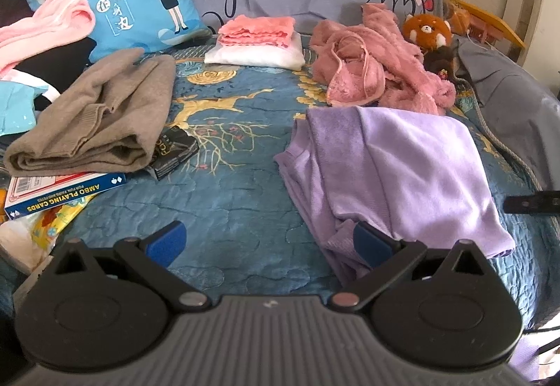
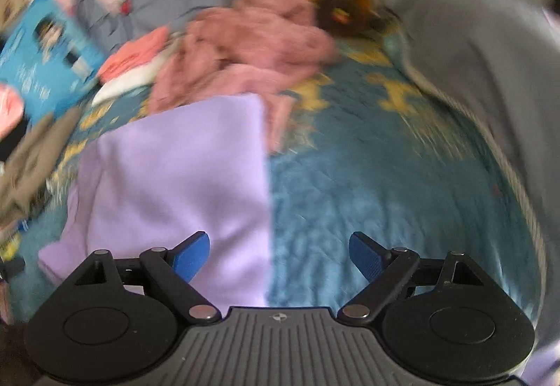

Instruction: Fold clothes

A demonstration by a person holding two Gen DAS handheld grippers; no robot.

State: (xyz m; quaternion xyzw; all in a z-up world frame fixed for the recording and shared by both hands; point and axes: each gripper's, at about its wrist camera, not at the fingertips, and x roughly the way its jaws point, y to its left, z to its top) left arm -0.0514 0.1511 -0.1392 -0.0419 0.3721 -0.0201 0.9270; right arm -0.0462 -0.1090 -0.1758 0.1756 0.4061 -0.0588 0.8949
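A lilac garment (image 1: 402, 169) lies partly folded on the blue quilted bed, right of centre in the left wrist view. My left gripper (image 1: 269, 242) is open just in front of it; its right blue pad (image 1: 371, 242) overlaps the garment's near left edge. In the blurred right wrist view the lilac garment (image 2: 182, 176) fills the lower left, with a straight right edge. My right gripper (image 2: 278, 253) is open over that edge, left pad (image 2: 190, 254) above the cloth, right pad above the quilt. Nothing is gripped.
A brown sweater (image 1: 94, 120) lies left over a playing-card box (image 1: 63, 193). Folded pink and white cloths (image 1: 259, 43) sit at the back, a pink fluffy heap (image 1: 378, 64) and plush toy (image 1: 427, 29) behind the lilac garment. A grey blanket (image 2: 472, 71) borders the right.
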